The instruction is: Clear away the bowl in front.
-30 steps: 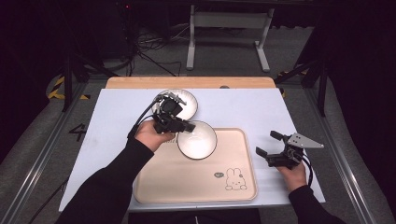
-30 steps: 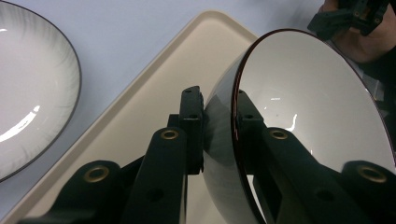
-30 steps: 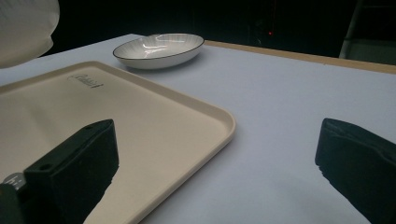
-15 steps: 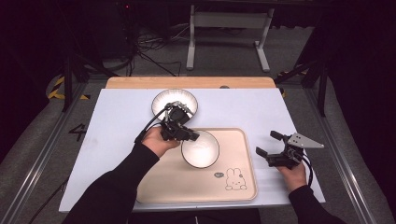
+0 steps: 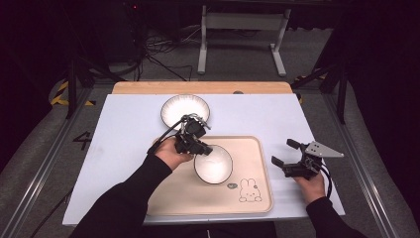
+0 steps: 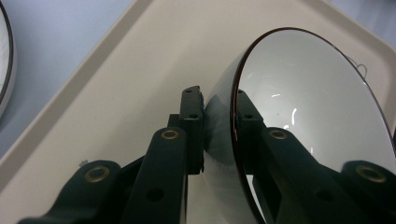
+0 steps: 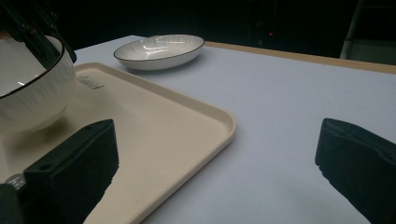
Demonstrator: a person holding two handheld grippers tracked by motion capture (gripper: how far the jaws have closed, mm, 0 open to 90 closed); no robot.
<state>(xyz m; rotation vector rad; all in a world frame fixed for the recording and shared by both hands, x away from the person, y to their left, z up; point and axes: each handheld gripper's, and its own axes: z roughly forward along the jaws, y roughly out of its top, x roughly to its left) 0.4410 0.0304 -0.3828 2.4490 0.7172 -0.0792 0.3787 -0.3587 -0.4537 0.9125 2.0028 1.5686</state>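
My left gripper (image 5: 202, 148) clamps its fingers (image 6: 192, 126) on the white bowl's (image 5: 214, 165) rim, over the beige tray (image 5: 257, 198). My right gripper (image 5: 283, 153) rests beside the tray, fingers wide.

My jaws: two black blocks rising from the bottom corners, standing wide apart, nothing between the right gripper (image 7: 217, 170) but tray corner and table.
Tray: I see the cream plastic tray (image 7: 187, 126) with a rounded rim, flat on the pale blue-grey table top (image 7: 299, 93).
Bowl: white ribbed bowl with a dark rim (image 7: 32, 93), at far left over the tray.
Left gripper (image 7: 35, 30): dark jaws on that bowl's rim.
Dish: shallow white dish with a dark rim (image 7: 159, 50), on the table beyond the tray.
Far edge: I make out a wooden strip (image 7: 303, 58).
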